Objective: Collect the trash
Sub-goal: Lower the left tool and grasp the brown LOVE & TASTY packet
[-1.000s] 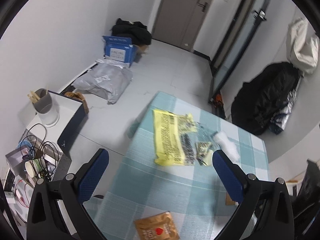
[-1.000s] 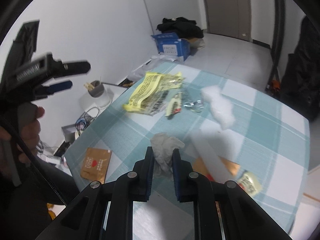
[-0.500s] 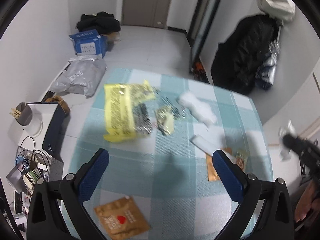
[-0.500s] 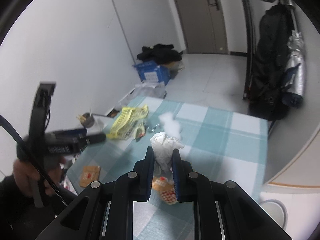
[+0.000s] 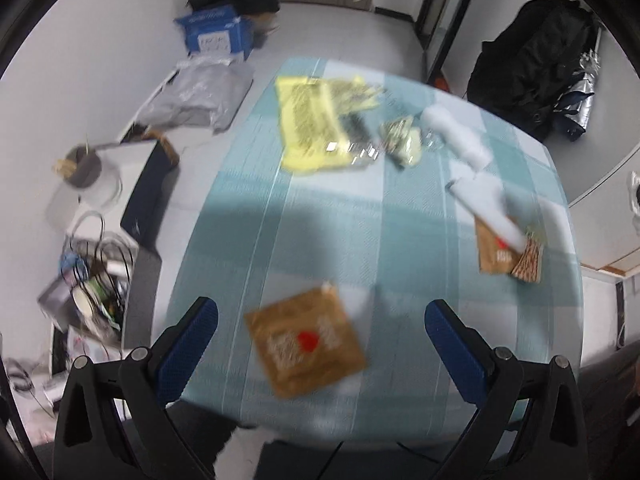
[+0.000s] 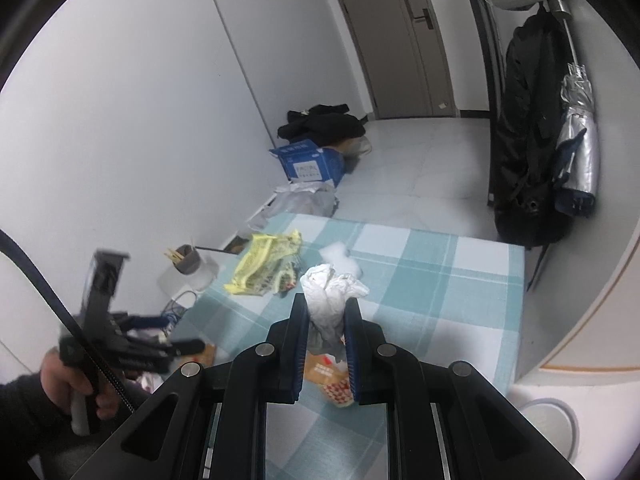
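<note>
Right fingers pinch tissue wad above worktop; left fingers spread over brown packet.

Right gripper (image 6: 326, 320): fingers pressed on a crumpled white tissue (image 6: 330, 294), held up off the worktop (image 6: 440, 280). Left gripper (image 5: 322, 334): fingers spread wide, nothing between them, hovering above a brown packet (image 5: 306, 342) with a red mark near the worktop's near edge; view blurred. Farther out on the checked cloth: yellow bag (image 5: 316, 126) at the far end, small wrapper (image 5: 402, 142) beside it, white wad (image 5: 456, 138) to its right, second brown packet (image 5: 496, 250) under a white strip (image 5: 486, 210) at the right edge. Blue box (image 6: 308, 162) on the floor beyond.
</note>
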`<move>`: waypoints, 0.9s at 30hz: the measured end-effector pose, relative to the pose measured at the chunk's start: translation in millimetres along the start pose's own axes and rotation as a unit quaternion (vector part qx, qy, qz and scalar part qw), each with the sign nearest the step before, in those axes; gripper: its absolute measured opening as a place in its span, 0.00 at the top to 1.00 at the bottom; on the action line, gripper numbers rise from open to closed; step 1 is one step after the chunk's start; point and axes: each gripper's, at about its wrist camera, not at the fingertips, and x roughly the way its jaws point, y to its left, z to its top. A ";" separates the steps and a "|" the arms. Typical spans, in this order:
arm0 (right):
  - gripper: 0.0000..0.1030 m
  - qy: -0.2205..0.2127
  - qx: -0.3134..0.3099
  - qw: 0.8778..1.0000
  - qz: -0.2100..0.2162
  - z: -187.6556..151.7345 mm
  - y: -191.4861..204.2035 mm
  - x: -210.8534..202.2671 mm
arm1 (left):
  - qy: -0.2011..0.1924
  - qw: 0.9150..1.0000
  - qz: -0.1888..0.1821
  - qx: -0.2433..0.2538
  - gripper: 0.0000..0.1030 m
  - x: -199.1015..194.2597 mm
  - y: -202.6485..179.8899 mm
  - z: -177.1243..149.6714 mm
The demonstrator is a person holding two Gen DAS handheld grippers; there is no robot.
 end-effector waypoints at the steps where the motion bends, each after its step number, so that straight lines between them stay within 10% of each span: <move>1: 0.85 -0.001 0.000 1.000 0.002 -0.3 1.8 -1.1 | 0.004 1.000 0.003 -0.005 0.01 1.2 1.6 -2.4; 20: 0.84 0.001 -0.034 0.999 0.005 -11.8 21.5 -0.1 | 0.046 0.998 0.030 -0.009 0.02 29.2 9.2 -14.7; 27: 0.84 -0.007 -0.036 0.999 0.004 -13.9 21.3 -4.2 | 0.042 0.998 0.047 0.033 0.33 23.6 -6.3 -14.9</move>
